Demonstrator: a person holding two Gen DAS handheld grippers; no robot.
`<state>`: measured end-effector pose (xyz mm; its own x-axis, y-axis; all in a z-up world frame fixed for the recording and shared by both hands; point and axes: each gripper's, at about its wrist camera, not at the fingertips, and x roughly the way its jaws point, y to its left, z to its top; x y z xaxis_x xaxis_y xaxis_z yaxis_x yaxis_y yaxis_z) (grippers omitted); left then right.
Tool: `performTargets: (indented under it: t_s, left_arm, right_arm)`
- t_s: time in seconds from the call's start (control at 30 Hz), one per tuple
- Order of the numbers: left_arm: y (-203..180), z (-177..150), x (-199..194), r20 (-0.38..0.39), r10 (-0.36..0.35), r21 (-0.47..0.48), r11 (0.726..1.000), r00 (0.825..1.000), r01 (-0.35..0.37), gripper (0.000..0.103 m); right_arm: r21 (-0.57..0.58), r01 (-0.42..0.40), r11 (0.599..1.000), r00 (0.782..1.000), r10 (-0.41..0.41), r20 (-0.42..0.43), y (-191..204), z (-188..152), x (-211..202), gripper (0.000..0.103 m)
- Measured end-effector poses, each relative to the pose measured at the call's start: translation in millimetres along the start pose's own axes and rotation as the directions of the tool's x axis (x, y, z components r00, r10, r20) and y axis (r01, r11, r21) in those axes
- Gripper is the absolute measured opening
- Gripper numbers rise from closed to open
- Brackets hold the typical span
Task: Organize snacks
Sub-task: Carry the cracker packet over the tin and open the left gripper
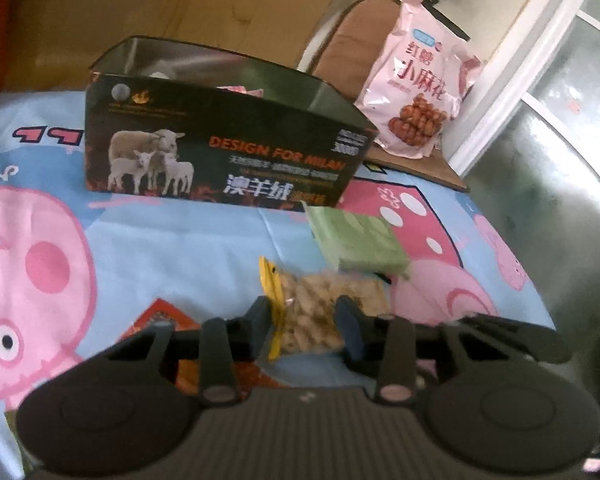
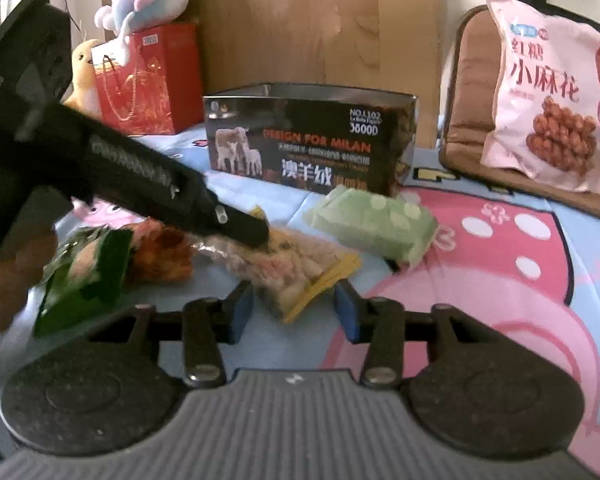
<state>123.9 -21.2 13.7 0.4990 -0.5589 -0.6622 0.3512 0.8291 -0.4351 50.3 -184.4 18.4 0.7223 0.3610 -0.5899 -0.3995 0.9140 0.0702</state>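
Note:
A clear bag of pale snacks with a yellow edge (image 1: pixel 324 312) lies on the cartoon bedsheet. My left gripper (image 1: pixel 306 326) has its jaws around the middle of this bag, close against its sides. In the right wrist view the left gripper (image 2: pixel 256 232) reaches over the same bag (image 2: pixel 300 268). My right gripper (image 2: pixel 294 310) is open, its jaws either side of the bag's near yellow end without touching. A green packet (image 1: pixel 360 246) (image 2: pixel 376 220) lies just behind. An open black box with sheep on it (image 1: pixel 220 156) (image 2: pixel 308 140) stands further back.
A pink snack bag (image 1: pixel 420 80) (image 2: pixel 548 96) leans on a brown cushion (image 2: pixel 468 92) at the back right. A green packet (image 2: pixel 84 276) and an orange-red packet (image 2: pixel 164 252) lie at left. A red gift bag (image 2: pixel 148 80) with plush toys stands behind.

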Motion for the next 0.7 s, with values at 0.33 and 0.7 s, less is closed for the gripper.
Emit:
performTargets:
  t_s: [0.33,0.7]
  left_arm:
    - [-11.2,43.3,-59.2,0.22,-0.015,0.041,0.999,0.975,0.006,0.032]
    - [-1.3,111.5,-0.1,0.308,0.091,0.042,0.993,0.947,-0.109,0.034]
  right_arm:
    - [0.012,-0.024,1.0,0.974,0.02,0.228,-0.2,44.4,-15.0,0.024]
    - [-0.029,0.133,0.991,0.96,-0.121,0.251,-22.1,104.5,61.1,0.028]
